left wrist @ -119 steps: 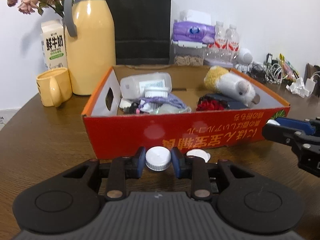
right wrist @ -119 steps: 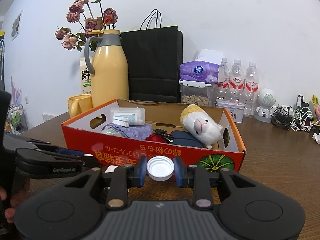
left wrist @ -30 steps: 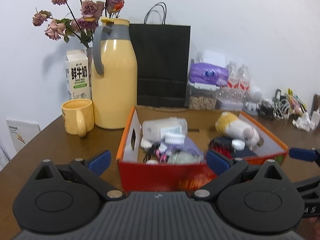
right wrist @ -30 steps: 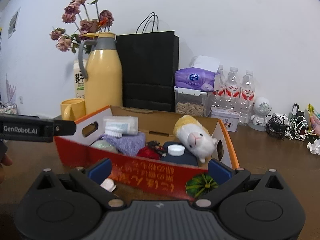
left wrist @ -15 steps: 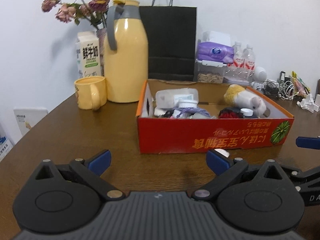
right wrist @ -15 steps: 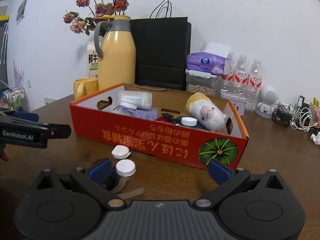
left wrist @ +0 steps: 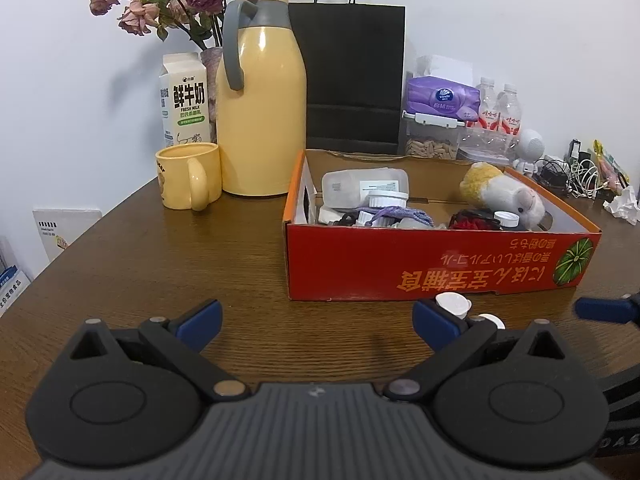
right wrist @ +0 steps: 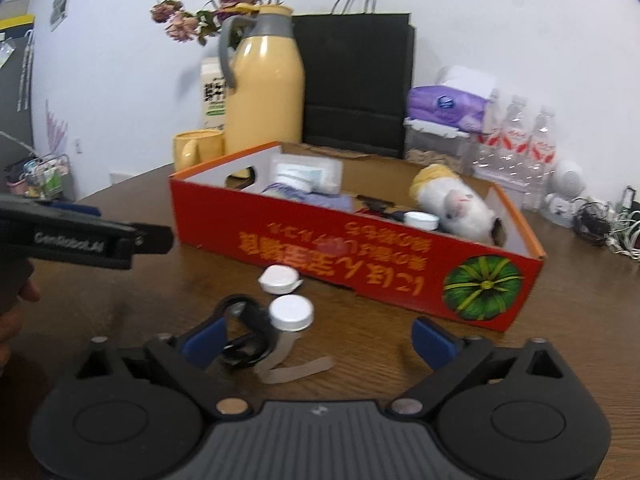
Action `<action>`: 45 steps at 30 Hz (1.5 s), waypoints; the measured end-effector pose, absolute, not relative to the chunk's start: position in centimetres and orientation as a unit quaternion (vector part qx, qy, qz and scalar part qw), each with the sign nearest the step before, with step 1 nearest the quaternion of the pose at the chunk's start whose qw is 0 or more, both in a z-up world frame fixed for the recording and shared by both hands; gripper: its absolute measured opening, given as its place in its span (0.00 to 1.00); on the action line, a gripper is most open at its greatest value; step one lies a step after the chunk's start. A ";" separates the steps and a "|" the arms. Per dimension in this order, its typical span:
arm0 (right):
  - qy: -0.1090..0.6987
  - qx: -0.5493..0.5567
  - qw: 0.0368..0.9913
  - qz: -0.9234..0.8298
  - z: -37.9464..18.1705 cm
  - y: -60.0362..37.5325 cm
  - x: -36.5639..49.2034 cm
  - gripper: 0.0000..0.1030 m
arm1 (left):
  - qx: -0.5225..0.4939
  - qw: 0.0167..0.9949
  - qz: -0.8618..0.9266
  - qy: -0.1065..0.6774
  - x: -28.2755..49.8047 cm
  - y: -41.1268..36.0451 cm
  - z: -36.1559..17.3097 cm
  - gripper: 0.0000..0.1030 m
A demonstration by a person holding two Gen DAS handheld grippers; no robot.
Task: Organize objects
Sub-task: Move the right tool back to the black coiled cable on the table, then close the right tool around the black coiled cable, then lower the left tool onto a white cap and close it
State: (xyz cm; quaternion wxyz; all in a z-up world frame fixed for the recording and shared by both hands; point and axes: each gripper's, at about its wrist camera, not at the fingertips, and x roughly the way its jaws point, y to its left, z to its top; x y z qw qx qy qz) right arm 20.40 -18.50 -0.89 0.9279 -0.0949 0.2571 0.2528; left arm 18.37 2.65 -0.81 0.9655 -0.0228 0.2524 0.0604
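I count two white caps [right wrist: 291, 312] on the table, one red box [left wrist: 440, 264], one yellow mug [left wrist: 188, 176], one thermos [left wrist: 260, 116], three water bottles [right wrist: 542, 140]

A red box [left wrist: 440, 264] carries orange lettering and a green striped melon print. White caps [right wrist: 291, 312] lie on the brown wood-grain tabletop [left wrist: 160, 264]. The jug [left wrist: 260, 120] and mug [left wrist: 188, 176] are pale yellow, the bag [left wrist: 352, 76] black.

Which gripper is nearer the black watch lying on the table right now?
Right. The right gripper is open with the black watch just inside its left finger; the left gripper is off to the watch's left, farther back.
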 end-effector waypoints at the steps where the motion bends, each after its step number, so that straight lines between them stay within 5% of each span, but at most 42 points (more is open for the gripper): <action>1: 0.261 -0.095 0.926 0.258 -1.0 -18.2 20.4 0.88 | -0.024 0.965 0.060 0.252 18.4 2.7 -0.8 1.00; 15: 0.287 -0.101 0.905 0.296 -1.5 -15.0 20.5 0.42 | -0.022 0.966 0.054 0.253 18.0 2.5 -0.7 1.00; 45: 0.226 -0.063 0.933 0.274 0.2 -17.4 20.2 0.35 | -0.038 0.958 0.076 0.275 18.9 3.2 -1.4 1.00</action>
